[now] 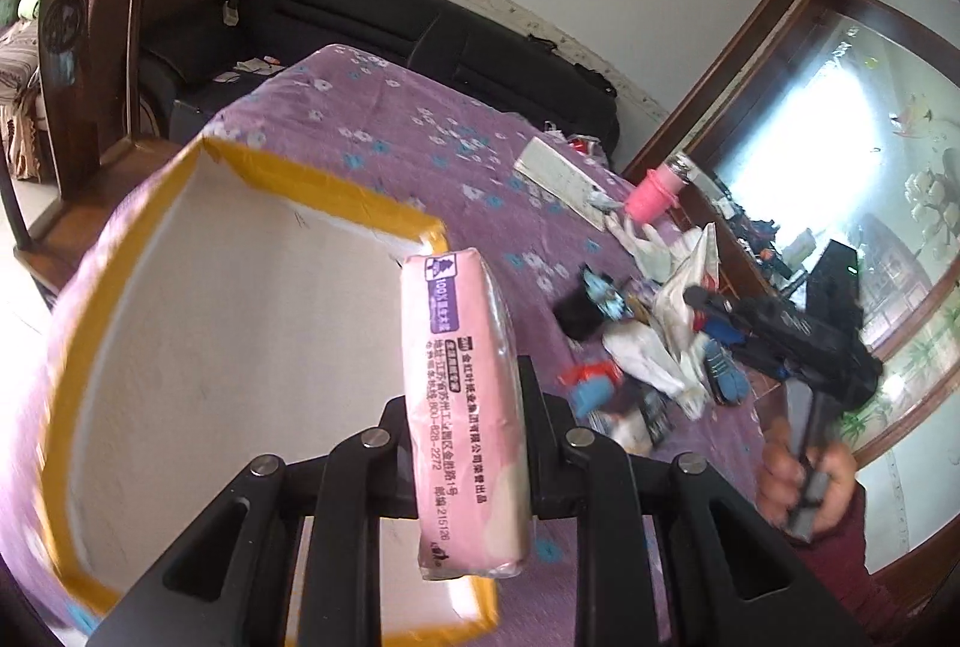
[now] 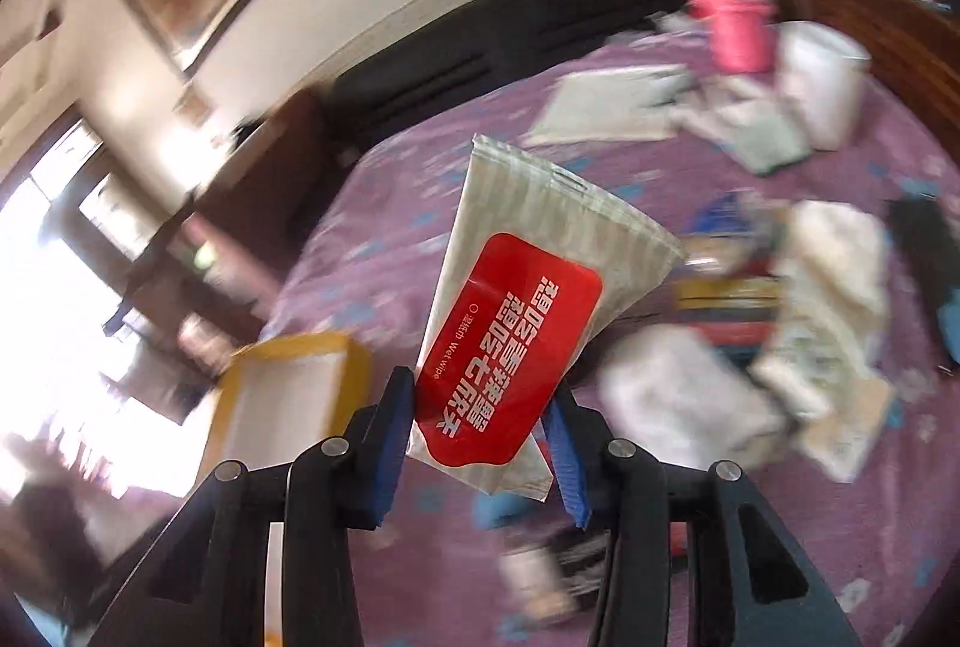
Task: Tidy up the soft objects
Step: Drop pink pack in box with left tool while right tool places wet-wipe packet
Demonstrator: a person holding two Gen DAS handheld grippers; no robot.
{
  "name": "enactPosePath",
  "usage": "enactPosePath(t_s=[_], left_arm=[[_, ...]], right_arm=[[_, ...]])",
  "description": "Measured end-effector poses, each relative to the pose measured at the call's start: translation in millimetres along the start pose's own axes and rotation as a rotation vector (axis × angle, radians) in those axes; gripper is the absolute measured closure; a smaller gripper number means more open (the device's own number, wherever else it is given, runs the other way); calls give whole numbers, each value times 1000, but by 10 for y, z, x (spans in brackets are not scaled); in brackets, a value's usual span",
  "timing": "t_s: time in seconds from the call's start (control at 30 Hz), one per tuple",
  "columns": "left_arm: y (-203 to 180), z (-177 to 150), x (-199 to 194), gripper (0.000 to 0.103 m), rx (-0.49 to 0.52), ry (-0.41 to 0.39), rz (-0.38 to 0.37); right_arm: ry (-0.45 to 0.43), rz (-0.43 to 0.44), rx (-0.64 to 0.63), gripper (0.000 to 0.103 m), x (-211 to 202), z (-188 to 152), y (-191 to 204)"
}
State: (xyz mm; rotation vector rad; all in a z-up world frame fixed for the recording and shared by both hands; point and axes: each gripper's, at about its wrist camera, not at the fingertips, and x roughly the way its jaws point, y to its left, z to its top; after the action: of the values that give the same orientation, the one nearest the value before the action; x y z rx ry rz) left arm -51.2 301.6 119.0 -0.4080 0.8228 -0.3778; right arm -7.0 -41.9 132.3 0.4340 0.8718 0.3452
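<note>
Left wrist view: your left hand-held gripper [image 1: 465, 410] is clamped on one pink tissue pack [image 1: 465, 407], a soft, plastic-wrapped oblong printed with Chinese text, a purple panel reading "100%" and the digits "800-828-2272". You hold the pack upright over one open box [image 1: 198, 299], white inside with yellow tape along its rim, which sits on the tabletop [image 1: 390, 119] under a purple cloth dotted with white and blue flowers. Beyond it lie one long white flat item [image 1: 561, 179], one pink cup [image 1: 651, 194] and a loose heap of crumpled white, blue and red soft things [image 1: 654, 347]; their count cannot be told. At right, your right hand [image 1: 804, 473] grips the black handle of the other tool.

Right wrist view: your right hand-held gripper [image 2: 486, 419], with blue pads [image 2: 393, 443], is closed on one wet wipe pack [image 2: 528, 311], a flat, pale striped foil pouch with a rounded red label bearing white Chinese characters and the words "Wet Wipe". You hold it in the air above the purple cloth, tilted, with the box [image 2: 288, 395] down to the left. This view is motion-blurred; one pink cup [image 2: 735, 23] and one white container [image 2: 822, 83] stand at the far edge.
</note>
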Motion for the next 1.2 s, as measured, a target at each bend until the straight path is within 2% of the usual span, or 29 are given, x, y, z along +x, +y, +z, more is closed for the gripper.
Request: enactPosePath(t_s=[0.1, 0.17, 0.37, 0.4, 0.47, 0.5, 0.53, 0.6, 0.67, 0.7, 0.83, 0.97, 1.03, 1.07, 1.13, 1.2], left_arm=[[195, 257, 233, 82, -28, 38, 41], [390, 409, 464, 82, -80, 75, 50], [771, 618, 967, 82, -155, 109, 40], [829, 626, 1040, 79, -172, 114, 42], [886, 640, 1101, 67, -191, 117, 50], [926, 648, 1123, 56, -205, 115, 59], [971, 649, 1123, 48, -225, 108, 68], [1024, 658, 1084, 47, -249, 94, 65], [1046, 656, 980, 45, -261, 74, 58], [1037, 655, 888, 43, -256, 54, 65], [948, 626, 558, 36, -253, -18, 72], [672, 570, 308, 32, -217, -63, 37], [403, 518, 214, 28, -161, -80, 26], [257, 484, 186, 26, -133, -84, 21], [-18, 399, 150, 18, -83, -85, 3], [-279, 288, 178, 14, -40, -77, -20]], right_arm=[[97, 81, -62, 57, 353, 14, 387], [149, 112, -104, 56, 592, -2, 638], [295, 111, -208, 56, 1365, -25, 1202], [302, 94, -217, 56, 1467, -28, 1247], [330, 75, -229, 56, 1656, -17, 1309], [342, 60, -231, 56, 1729, -19, 1321], [345, 42, -232, 53, 1798, -19, 1339], [345, 9, -238, 49, 1892, -20, 1345], [343, -28, -248, 24, 1970, 6, 1351], [331, -33, -252, 20, 1971, 27, 1340], [255, -2, -230, 19, 1706, 89, 1271], [152, -14, -259, 19, 1172, 154, 1160], [38, -57, -305, 15, 746, 169, 1084], [-25, -68, -325, 8, 554, 159, 1052], [-230, -110, -369, 0, 56, 61, 900], [-381, -172, -389, 0, -280, -94, 661]])
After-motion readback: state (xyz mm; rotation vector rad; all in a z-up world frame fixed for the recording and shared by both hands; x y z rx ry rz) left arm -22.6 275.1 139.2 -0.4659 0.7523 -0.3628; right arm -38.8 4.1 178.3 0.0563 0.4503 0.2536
